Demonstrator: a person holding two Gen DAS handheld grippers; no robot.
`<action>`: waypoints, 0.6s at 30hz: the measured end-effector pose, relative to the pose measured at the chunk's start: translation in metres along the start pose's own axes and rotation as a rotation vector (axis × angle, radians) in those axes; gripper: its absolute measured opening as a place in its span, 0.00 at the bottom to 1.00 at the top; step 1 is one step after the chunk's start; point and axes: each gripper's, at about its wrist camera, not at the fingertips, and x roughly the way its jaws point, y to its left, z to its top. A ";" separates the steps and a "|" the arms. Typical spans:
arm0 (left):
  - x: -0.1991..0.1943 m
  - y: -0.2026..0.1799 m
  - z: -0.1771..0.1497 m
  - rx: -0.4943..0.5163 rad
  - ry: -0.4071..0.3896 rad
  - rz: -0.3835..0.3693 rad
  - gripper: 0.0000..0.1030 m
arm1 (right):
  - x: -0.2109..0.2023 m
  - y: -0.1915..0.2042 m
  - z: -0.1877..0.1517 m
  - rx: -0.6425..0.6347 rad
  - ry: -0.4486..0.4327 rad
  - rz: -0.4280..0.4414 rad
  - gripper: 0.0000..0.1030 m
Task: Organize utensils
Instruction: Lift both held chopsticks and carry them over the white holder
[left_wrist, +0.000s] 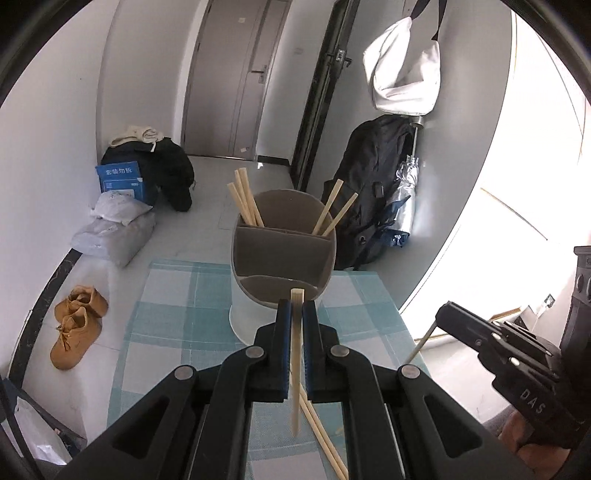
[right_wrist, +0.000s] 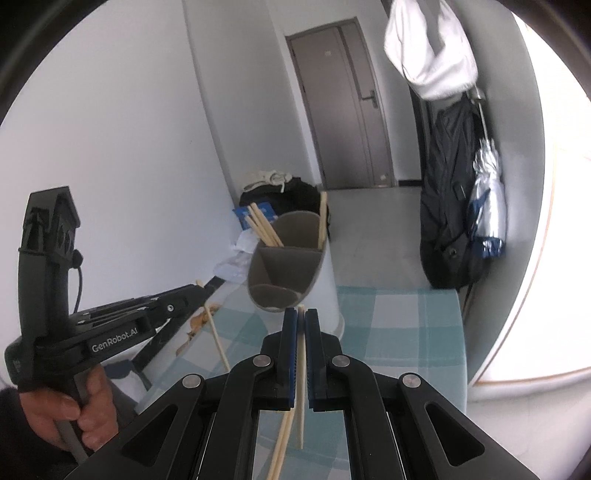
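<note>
Both tongs are clenched, each on an upright chopstick: left gripper (left_wrist: 294, 308) on one chopstick (left_wrist: 296, 354), right gripper (right_wrist: 301, 317) on another (right_wrist: 301, 369). The divided holder (left_wrist: 282, 251) stands just ahead, nearer the left.

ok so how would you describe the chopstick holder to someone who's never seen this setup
Find the table with the blue and white checked cloth. Near its far edge stands the chopstick holder, a tall cup with a white outside and a grey inside. Unlike anything around it, it is split by dividers into compartments, with wooden chopsticks sticking up out of the back ones.
</note>
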 end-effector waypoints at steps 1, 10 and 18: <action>0.000 -0.001 0.001 0.008 0.003 -0.002 0.02 | 0.002 0.001 -0.001 -0.002 0.006 0.006 0.03; 0.001 -0.001 0.007 0.040 0.064 -0.013 0.02 | 0.001 0.009 0.005 -0.016 -0.014 -0.021 0.03; 0.002 -0.002 0.015 0.064 0.117 -0.021 0.01 | 0.004 0.015 0.016 -0.025 -0.016 -0.013 0.03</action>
